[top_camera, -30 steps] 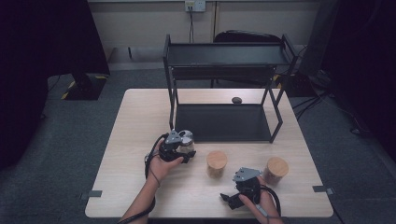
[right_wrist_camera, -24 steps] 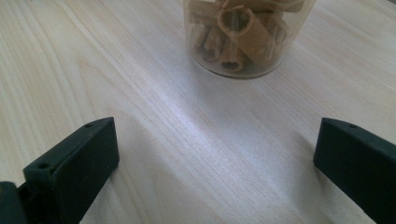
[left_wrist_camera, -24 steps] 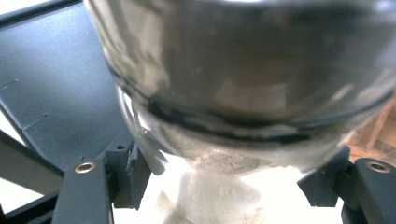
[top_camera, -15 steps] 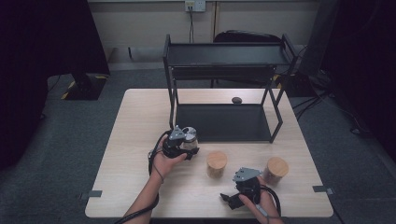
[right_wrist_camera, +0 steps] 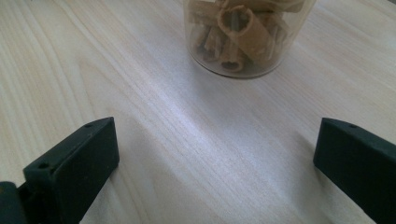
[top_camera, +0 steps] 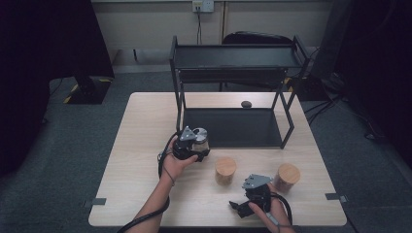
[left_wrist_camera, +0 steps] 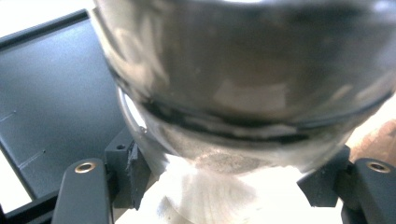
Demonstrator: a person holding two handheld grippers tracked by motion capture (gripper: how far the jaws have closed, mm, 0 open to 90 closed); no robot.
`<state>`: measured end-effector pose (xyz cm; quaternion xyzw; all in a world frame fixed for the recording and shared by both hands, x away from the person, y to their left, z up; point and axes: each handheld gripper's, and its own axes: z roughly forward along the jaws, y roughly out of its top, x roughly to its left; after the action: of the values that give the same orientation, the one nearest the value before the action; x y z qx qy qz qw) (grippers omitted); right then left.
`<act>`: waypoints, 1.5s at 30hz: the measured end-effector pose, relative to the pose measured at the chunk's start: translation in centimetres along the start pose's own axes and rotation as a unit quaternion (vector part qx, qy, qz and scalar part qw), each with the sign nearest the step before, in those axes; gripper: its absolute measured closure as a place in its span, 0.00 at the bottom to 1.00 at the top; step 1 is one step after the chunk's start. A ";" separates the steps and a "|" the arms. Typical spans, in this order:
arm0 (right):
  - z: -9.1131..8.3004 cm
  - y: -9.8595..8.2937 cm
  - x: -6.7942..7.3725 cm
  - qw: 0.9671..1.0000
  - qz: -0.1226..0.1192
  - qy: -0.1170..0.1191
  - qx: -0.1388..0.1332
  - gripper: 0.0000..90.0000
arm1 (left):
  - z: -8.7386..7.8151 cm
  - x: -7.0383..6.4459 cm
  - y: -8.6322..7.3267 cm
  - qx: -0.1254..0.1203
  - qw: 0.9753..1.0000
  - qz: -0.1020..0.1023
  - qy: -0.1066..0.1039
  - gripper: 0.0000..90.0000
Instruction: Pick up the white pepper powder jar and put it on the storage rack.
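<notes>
Glass jar (top_camera: pixel 199 137): metal lid, held off the table by the L gripper, just in front of the rack's lower shelf; in the left gripper view the jar (left_wrist_camera: pixel 243 93) looms close btwn the 2 black jaws, blurred
L gripper (top_camera: pixel 193 145): jaws clamped on the glass jar from both sides; person's left hand (top_camera: pixel 177 162) wrapped round its body
R gripper (top_camera: pixel 241 205): near the table's front edge, in the person's right hand (top_camera: pixel 269 211); jaws spread wide w/ nothing btwn them, bare wood beneath
Cork-lid jar (top_camera: pixel 226 170): stands on the table btwn the 2 grippers; right gripper view shows this jar (right_wrist_camera: pixel 247 35) ahead of the jaws, apart from them, w/ brown rolled pieces inside
2nd cork-lid jar (top_camera: pixel 287 176): just beside the R gripper
Rack (top_camera: pixel 233 63): black, 2 shelves, at the table's far half
Table (top_camera: pixel 141 145): light wood
</notes>
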<state>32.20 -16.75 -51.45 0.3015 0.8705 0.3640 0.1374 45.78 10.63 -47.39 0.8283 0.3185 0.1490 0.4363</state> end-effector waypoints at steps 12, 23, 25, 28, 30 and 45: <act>0.0 0.0 0.0 1.000 0.000 0.000 0.000 0.00 | 0.8 0.2 0.8 -0.006 1.000 -0.010 0.008 0.34; 0.0 0.0 0.0 1.000 0.000 0.000 0.000 0.00 | 1.2 0.6 1.7 -0.009 1.000 -0.010 0.020 0.34; 0.0 0.0 0.0 1.000 0.000 0.000 0.000 0.00 | 1.3 0.8 1.9 -0.008 1.000 -0.011 0.023 0.34; 0.0 0.0 0.0 1.000 0.000 0.000 0.000 0.00 | 1.4 0.9 2.0 -0.010 1.000 -0.012 0.027 0.34; 0.0 0.0 0.0 1.000 0.000 0.000 0.000 0.00 | 1.5 1.0 2.2 -0.009 0.999 -0.013 0.031 0.34; 0.0 0.0 0.0 1.000 0.000 0.000 0.000 0.00 | 3.3 1.2 2.7 -0.007 0.999 -0.022 0.047 0.34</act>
<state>32.22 -16.73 -51.45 0.3012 0.8706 0.3640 0.1373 49.43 8.24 -47.12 0.8101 0.3560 0.1804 0.4294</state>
